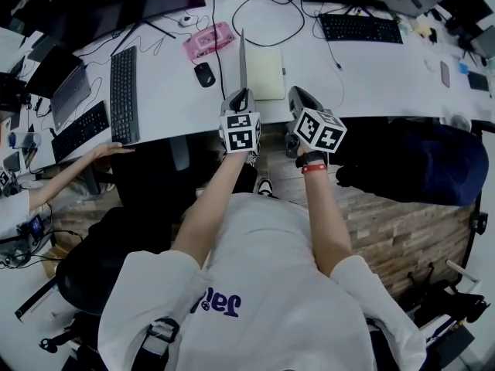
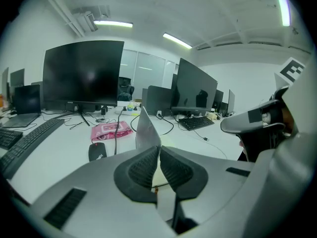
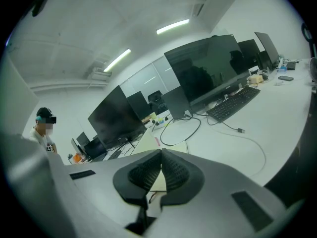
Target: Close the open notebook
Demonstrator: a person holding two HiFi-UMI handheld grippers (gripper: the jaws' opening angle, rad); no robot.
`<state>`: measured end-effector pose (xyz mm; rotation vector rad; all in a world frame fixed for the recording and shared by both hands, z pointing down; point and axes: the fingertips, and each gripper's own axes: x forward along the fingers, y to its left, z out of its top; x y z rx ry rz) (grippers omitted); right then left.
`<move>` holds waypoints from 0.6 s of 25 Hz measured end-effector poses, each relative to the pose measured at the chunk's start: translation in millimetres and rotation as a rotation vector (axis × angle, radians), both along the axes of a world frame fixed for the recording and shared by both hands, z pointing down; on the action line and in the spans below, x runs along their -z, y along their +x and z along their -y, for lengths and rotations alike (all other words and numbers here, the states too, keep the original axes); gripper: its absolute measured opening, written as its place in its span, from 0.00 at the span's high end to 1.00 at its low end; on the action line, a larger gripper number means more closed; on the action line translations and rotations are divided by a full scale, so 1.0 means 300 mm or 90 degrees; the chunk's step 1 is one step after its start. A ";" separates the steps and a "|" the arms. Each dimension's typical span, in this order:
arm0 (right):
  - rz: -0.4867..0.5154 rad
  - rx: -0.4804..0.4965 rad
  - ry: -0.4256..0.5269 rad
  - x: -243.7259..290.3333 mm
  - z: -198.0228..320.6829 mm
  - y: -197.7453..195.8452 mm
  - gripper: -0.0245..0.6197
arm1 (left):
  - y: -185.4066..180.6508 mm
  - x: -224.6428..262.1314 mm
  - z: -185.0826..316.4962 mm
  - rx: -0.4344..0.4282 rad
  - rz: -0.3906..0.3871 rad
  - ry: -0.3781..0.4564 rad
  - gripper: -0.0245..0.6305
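The notebook lies open on the white desk, its pale yellow page facing up. Its grey cover stands upright on edge at the page's left side. My left gripper is at the cover's near edge, shut on it. In the left gripper view the cover rises from between the closed pads. My right gripper hovers just right of the notebook's near corner, shut with nothing in it. The right gripper view shows the notebook beyond the jaws.
A black mouse and a pink pack lie left of the notebook, with a black cable behind it. Keyboards flank it. Another person's arm reaches in at left. The desk's front edge runs under my grippers.
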<state>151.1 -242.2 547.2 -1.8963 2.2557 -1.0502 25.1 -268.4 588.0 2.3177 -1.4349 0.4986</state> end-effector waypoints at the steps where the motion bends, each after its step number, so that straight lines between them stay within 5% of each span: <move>1: 0.002 -0.003 0.001 0.001 -0.007 0.006 0.96 | 0.005 -0.002 -0.003 0.002 0.003 0.004 0.91; 15: 0.024 -0.034 0.003 0.014 -0.054 0.059 0.96 | 0.094 -0.030 -0.018 -0.027 0.026 0.018 0.91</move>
